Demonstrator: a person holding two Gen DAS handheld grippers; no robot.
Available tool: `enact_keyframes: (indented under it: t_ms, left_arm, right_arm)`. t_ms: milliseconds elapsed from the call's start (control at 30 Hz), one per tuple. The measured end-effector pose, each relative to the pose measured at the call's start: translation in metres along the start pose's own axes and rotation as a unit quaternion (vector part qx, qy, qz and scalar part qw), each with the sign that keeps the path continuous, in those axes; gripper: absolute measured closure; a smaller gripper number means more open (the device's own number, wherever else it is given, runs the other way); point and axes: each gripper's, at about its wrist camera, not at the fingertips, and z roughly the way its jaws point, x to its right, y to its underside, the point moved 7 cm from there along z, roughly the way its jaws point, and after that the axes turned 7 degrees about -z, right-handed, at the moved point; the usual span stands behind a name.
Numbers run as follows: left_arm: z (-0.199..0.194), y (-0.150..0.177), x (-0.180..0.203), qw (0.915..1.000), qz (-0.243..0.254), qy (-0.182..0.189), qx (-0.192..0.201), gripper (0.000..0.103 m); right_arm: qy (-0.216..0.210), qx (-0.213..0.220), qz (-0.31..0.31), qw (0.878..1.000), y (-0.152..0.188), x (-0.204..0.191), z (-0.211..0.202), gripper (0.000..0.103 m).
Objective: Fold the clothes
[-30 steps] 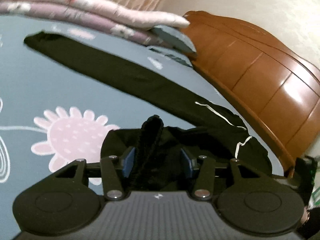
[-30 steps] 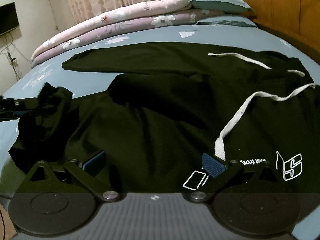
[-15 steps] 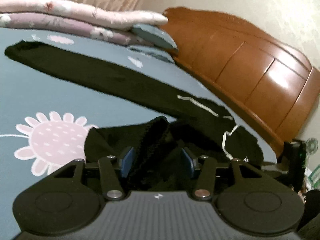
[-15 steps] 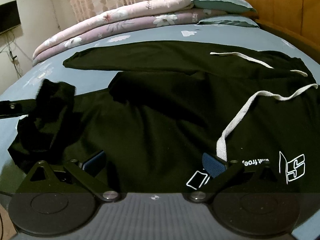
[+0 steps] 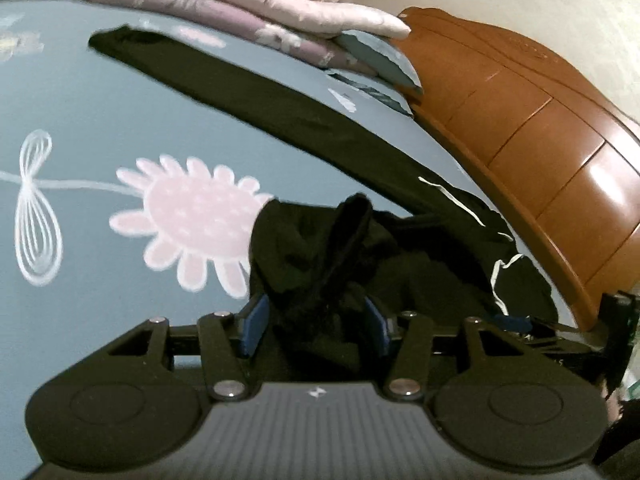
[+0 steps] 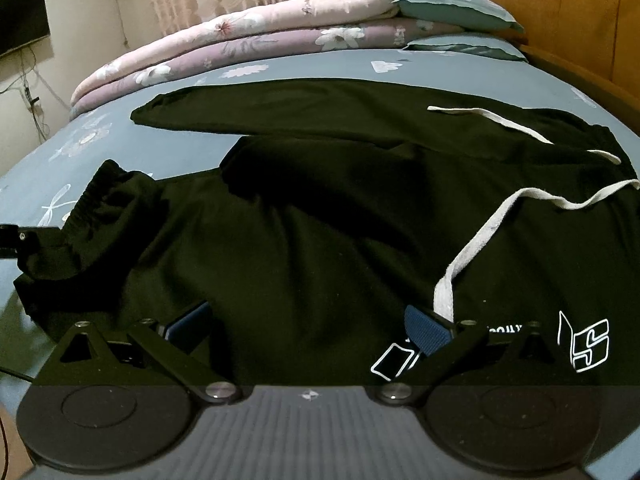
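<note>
On the blue bedsheet (image 6: 304,68), black sweatpants (image 6: 360,208) stretch toward the headboard; left gripper (image 5: 316,316) clamps their elastic cuff (image 5: 348,232), right gripper (image 6: 308,328) gapes above the waist.

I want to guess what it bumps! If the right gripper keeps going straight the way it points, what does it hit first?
Probably the black trousers. The right gripper stands open just above the cloth, angled down at the bed, so the dark fabric between its fingers comes first, well before the white drawstring. Exact depth is hard to judge.
</note>
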Motion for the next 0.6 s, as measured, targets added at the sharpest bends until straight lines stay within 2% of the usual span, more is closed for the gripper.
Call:
enact_keyframes:
  t_ms: [167, 367, 600]
  left_arm:
    - [0.009, 0.000, 0.001, 0.9989, -0.038, 0.025, -0.010, 0.052]
    - [-0.001, 0.005, 0.022, 0.9955, -0.011, 0.094, -0.001, 0.051]
    - [0.026, -0.009, 0.013, 0.9954, -0.010, 0.094, -0.013, 0.050]
  right_arm:
    - [0.001, -0.001, -0.003, 1.000, 0.000, 0.000, 0.000, 0.000]
    - [0.002, 0.000, -0.005, 1.000, 0.000, 0.000, 0.001, 0.000]
    - [0.008, -0.002, -0.019, 1.000, 0.001, -0.004, 0.003, 0.000]
